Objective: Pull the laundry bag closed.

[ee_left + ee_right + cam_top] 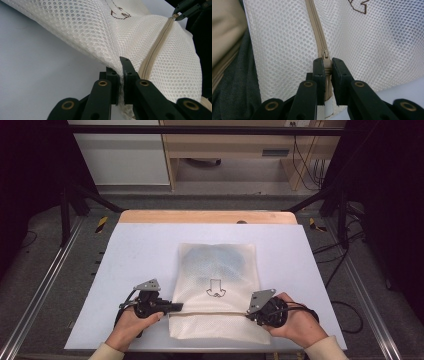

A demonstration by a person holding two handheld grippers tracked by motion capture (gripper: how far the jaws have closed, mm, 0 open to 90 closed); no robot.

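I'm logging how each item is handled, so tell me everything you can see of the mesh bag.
The mesh bag is cream honeycomb netting, rectangular, lying flat on the table's near half. A beige zipper crosses it near the person's end. A brown outline arrow is printed mid-bag, and something bluish shows dimly through its far half. The left claw pinches its left edge, lifting the fabric; the right claw grips the zipper's pull at the right edge.

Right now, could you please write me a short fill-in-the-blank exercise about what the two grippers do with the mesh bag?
1. The left gripper pinches the edge of the mesh ____.
2. The right gripper is shut on the zipper ____.
3. A beige zipper runs across the bag from one ____ to the other.

Missing words: bag; pull; gripper
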